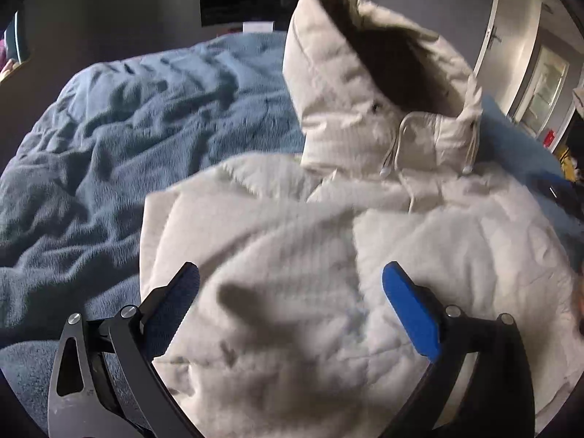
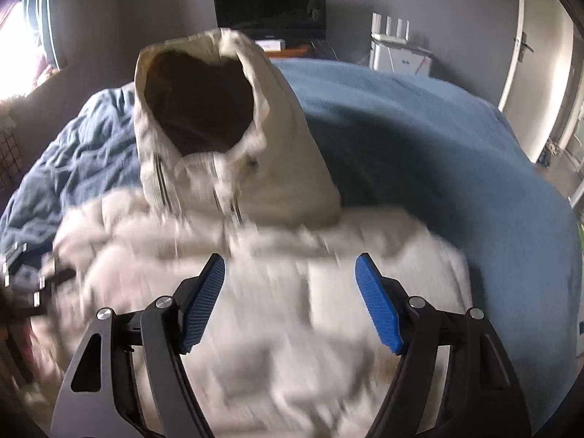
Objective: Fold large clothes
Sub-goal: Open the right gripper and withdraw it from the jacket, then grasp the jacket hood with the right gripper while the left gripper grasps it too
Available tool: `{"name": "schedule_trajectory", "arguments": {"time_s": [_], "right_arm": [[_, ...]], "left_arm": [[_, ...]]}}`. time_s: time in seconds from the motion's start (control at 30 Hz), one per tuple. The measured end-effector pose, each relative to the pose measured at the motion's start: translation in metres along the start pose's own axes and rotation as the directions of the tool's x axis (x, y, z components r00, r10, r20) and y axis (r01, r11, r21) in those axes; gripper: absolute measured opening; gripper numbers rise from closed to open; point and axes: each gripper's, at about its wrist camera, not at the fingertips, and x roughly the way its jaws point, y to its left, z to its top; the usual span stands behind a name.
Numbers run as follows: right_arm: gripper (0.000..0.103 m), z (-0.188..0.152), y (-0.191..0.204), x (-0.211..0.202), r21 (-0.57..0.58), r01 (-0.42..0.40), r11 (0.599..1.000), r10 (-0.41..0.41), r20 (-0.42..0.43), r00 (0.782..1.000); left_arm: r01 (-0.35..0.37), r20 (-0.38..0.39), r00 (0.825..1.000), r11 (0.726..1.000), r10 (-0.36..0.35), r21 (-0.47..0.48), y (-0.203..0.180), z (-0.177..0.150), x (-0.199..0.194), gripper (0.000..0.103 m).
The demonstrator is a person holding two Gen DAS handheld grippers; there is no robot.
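Observation:
A cream padded hooded jacket (image 1: 292,241) lies on a blue blanket (image 1: 109,138), its sides folded in. Its hood (image 1: 368,84) stands up at the far end with two drawstrings hanging. My left gripper (image 1: 292,273) hovers open over the jacket's near part, nothing between its blue pads. In the right wrist view the same jacket (image 2: 277,292) is blurred, and its hood (image 2: 204,109) gapes dark. Over the body my right gripper (image 2: 290,266) hangs open and holds nothing. At the left edge of that view the other gripper (image 2: 25,284) shows dimly.
The blue blanket (image 2: 419,153) covers the bed, rumpled on the left and smooth on the right. A dark screen (image 2: 270,9) hangs on the grey wall behind. White devices (image 2: 394,47) stand beyond the bed. A door (image 2: 529,54) is at the right.

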Motion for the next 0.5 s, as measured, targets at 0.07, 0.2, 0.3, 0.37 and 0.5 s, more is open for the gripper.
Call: {"name": "schedule_trajectory", "arguments": {"time_s": [0.07, 0.2, 0.3, 0.37, 0.5], "right_arm": [[0.071, 0.024, 0.005, 0.009, 0.011, -0.003, 1.000, 0.003, 0.025, 1.000], [0.071, 0.066, 0.010, 0.033, 0.025, 0.032, 0.999, -0.033, 0.053, 0.998], [0.070, 0.091, 0.008, 0.054, 0.072, 0.045, 0.996, -0.049, 0.047, 0.998], [0.068, 0.102, 0.005, 0.070, 0.098, 0.057, 0.994, -0.061, 0.040, 0.997], [0.018, 0.107, 0.011, 0.085, 0.040, 0.069, 0.997, -0.070, 0.045, 0.996]], "left_arm": [[-0.001, 0.032, 0.999, 1.000, 0.000, 0.018, -0.002, 0.002, -0.003, 0.096], [-0.011, 0.071, 0.997, 0.999, 0.007, 0.048, -0.004, 0.013, 0.002, 0.096], [-0.004, 0.083, 0.997, 1.000, 0.002, 0.022, 0.004, 0.020, 0.008, 0.096], [0.008, 0.096, 0.995, 1.000, -0.008, -0.004, 0.011, 0.023, 0.011, 0.096], [0.017, 0.095, 0.995, 0.999, -0.014, -0.033, 0.021, 0.024, 0.018, 0.096]]}}
